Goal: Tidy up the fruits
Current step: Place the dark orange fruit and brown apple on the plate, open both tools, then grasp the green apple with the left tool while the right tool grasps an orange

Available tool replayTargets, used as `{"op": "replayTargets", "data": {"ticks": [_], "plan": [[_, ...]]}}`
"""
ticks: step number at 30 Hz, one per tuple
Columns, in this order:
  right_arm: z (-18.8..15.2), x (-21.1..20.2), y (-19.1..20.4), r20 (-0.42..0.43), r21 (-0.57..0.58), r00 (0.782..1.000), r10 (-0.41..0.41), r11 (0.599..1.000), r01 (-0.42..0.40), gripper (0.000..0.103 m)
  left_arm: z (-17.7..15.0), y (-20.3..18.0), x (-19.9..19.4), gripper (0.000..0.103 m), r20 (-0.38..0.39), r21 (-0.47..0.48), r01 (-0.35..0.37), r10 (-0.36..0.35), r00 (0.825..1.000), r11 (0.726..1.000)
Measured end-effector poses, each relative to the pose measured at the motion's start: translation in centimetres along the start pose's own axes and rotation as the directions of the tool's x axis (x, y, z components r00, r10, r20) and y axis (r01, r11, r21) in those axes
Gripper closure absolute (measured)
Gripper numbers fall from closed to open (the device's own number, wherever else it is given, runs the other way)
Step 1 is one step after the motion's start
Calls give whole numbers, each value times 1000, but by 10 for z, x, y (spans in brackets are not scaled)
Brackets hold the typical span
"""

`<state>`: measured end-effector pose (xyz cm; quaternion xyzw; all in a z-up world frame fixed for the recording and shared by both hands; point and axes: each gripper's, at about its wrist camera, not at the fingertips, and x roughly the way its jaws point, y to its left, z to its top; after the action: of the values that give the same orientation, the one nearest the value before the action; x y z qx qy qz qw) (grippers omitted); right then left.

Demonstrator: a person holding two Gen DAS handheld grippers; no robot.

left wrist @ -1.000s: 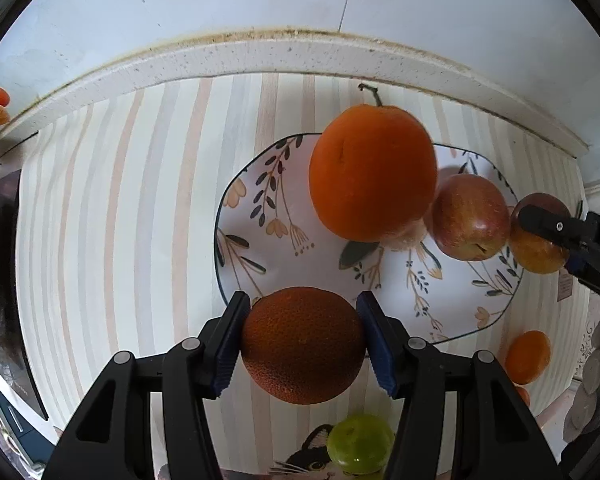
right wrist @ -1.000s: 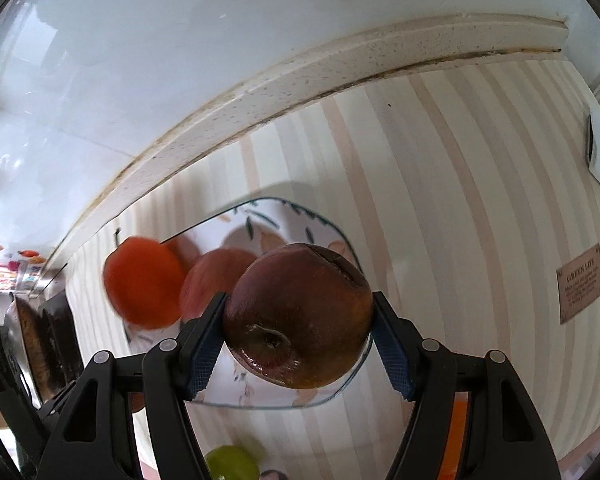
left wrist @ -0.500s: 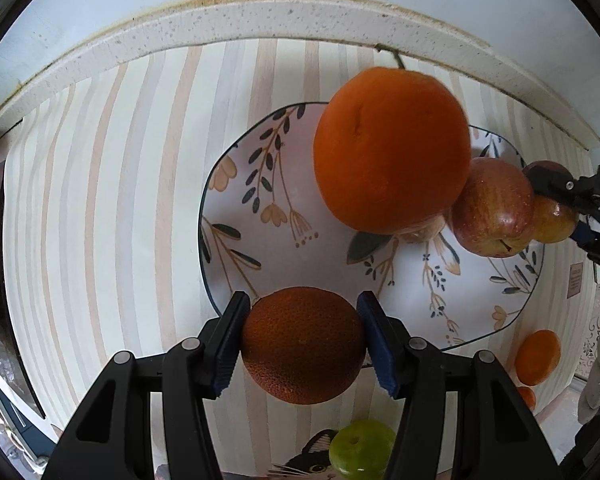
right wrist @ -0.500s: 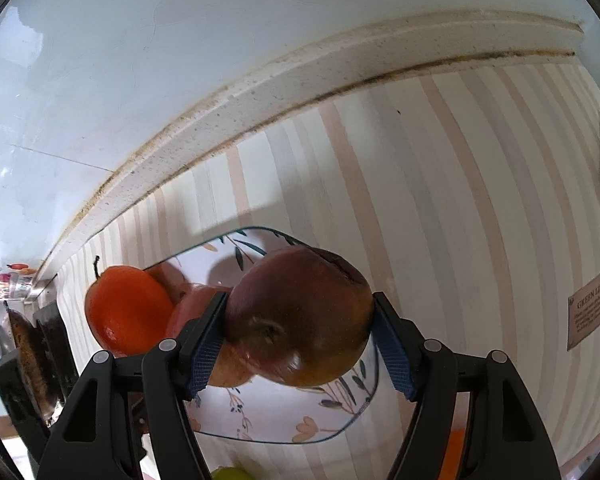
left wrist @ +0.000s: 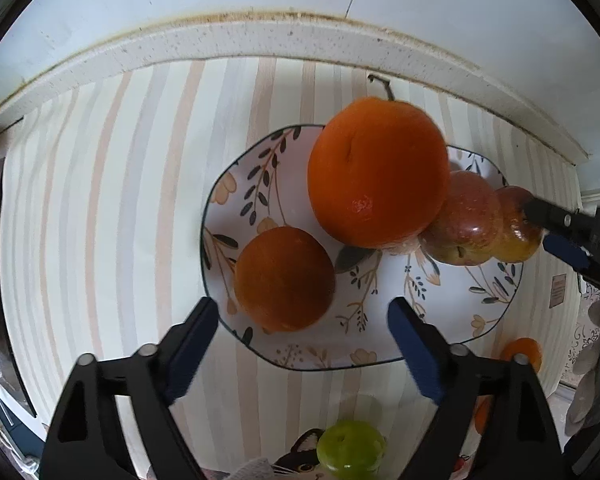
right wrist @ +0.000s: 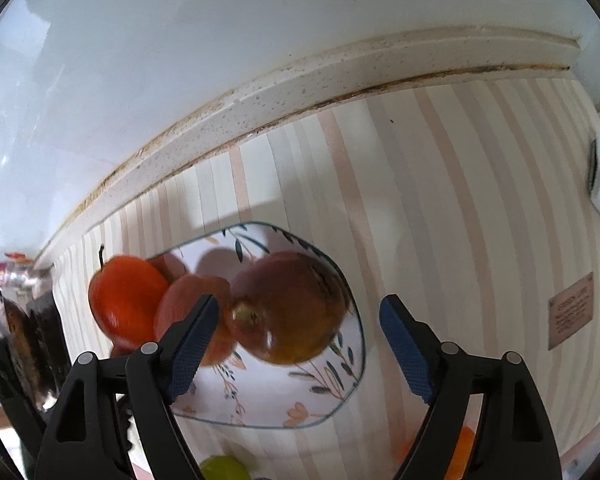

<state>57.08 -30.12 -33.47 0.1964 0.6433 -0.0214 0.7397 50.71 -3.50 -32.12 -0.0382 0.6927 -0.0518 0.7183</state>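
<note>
Both grippers hung over the floral plate (left wrist: 236, 184) on the striped tablecloth (left wrist: 112, 208), and neither had anything between its pads. The left gripper (left wrist: 303, 315) stood spread wide, its blue pads clear on either side of the dark orange (left wrist: 284, 278) that lay on the plate's near-left part. The right gripper (right wrist: 299, 316) was spread too — the dark red apple (right wrist: 290, 308) sat on the plate ahead of it, near the left pad, though I could not tell whether they touched. Beside that apple, touching it, lay a paler red apple (left wrist: 462, 220), and against that one the big bright orange (left wrist: 378, 172) with its stem, the three in a row across the plate's far side. Off the plate, near its front edge, sat a green fruit (left wrist: 350, 450) and, further right, a small orange one (left wrist: 524, 354).
</note>
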Motion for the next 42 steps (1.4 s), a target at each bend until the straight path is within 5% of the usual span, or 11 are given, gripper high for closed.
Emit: {"op": "replayTargets", "data": {"ticks": [17,28,37,42], "plan": [[-113,-74,25,149,-195,987,-58,977,87,9,-68,-15,-87,16,189,64,-58,45,981,996],[-177,-146,34,306,-223,951,-38,969,110,9,-124,-31,-139,16,305,119,-52,13,952,992],[-213,-181,37,351,-204,936,23,978,53,9,-156,-35,-165,16,349,129,-36,-11,937,991],[-216,-186,22,346,-145,936,55,989,-4,9,-160,-34,-159,16,330,109,-20,-17,944,994]]}}
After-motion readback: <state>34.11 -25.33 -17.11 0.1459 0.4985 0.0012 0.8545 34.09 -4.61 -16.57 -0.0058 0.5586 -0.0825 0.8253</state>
